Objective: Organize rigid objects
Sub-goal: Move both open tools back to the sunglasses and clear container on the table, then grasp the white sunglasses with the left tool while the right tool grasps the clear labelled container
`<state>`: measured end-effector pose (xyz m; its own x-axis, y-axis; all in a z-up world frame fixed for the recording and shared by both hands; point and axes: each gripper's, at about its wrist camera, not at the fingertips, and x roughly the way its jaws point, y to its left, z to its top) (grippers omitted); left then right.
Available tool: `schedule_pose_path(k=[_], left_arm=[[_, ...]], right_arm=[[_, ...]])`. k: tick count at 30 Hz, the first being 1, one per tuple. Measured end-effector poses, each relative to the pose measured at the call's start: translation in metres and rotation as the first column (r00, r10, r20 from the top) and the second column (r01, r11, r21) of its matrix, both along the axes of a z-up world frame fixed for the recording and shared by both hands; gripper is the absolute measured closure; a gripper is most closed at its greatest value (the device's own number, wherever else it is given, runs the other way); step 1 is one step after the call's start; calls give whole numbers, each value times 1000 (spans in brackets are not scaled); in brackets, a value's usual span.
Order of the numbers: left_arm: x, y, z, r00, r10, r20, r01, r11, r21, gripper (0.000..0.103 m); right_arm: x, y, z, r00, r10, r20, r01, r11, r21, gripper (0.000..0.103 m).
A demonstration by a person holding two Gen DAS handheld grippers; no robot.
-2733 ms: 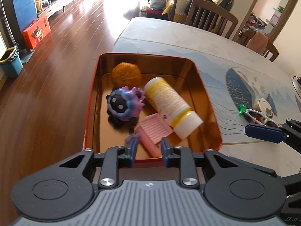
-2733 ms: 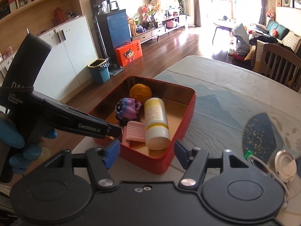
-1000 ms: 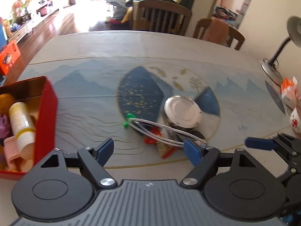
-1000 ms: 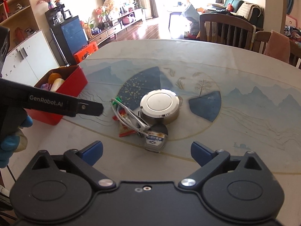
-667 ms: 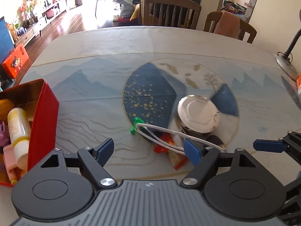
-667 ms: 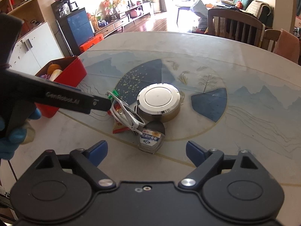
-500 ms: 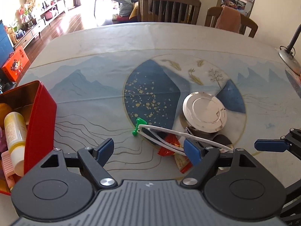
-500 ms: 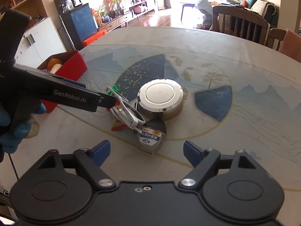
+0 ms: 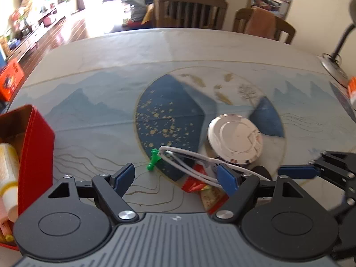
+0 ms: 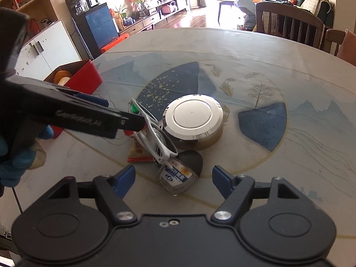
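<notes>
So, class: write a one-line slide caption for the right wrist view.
Closing right claw nears small jar beside white glasses and round silver tin.

The counter carries a pale cloth painted with blue mountains, gold fish and a bare tree. At its far edge stand two wooden chairs, the right one with a pinkish cloth draped over its back. A desk lamp rests at the far right. Far left, beyond wood flooring, are a white cabinet, a dark blue cabinet and an orange box.
</notes>
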<state>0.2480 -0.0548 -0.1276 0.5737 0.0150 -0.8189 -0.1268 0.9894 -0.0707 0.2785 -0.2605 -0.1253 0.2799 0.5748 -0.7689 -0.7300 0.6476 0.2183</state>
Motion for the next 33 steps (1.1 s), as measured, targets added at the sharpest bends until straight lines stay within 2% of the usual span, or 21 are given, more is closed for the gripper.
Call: schedule_pose_path(k=[4, 8, 12, 15, 18, 24, 26, 27, 29, 33], left_arm=[[-2, 4, 6, 1000, -20, 4, 20, 999, -39, 22], [2, 12, 11, 1000, 23, 19, -22, 998, -63, 22], [18, 17, 6, 999, 51, -14, -52, 995, -84, 22], [27, 13, -2, 998, 38, -41, -40, 998, -55, 22], [31, 16, -10, 996, 55, -75, -62, 995, -84, 22], [31, 15, -17, 994, 60, -86, -67, 994, -82, 23], [30, 16, -18, 994, 63, -86, -70, 994, -89, 31], [30, 17, -19, 994, 62, -92, -71, 993, -97, 41], [29, 18, -20, 993, 71, -97, -81, 992, -98, 45], [23, 21, -20, 992, 82, -97, -93, 989, -112, 46]], right_arm=[[1, 2, -2, 1000, 6, -9, -6, 1000, 3, 27], [3, 4, -3, 1000, 13, -12, -13, 1000, 11, 27], [5, 7, -5, 1000, 18, -10, -18, 1000, 7, 27], [8, 10, -7, 1000, 13, -14, -13, 1000, 0, 27], [8, 12, -8, 1000, 16, -5, -16, 1000, -4, 28], [0, 12, -7, 999, 36, 34, -35, 999, -24, 39], [-2, 12, -6, 998, 41, 53, -39, 999, -38, 46], [-2, 11, -6, 997, 42, 58, -40, 998, -42, 50], [-5, 9, -6, 997, 46, 63, -44, 998, -44, 54], [-10, 7, -6, 996, 48, 76, -44, 998, -48, 56]])
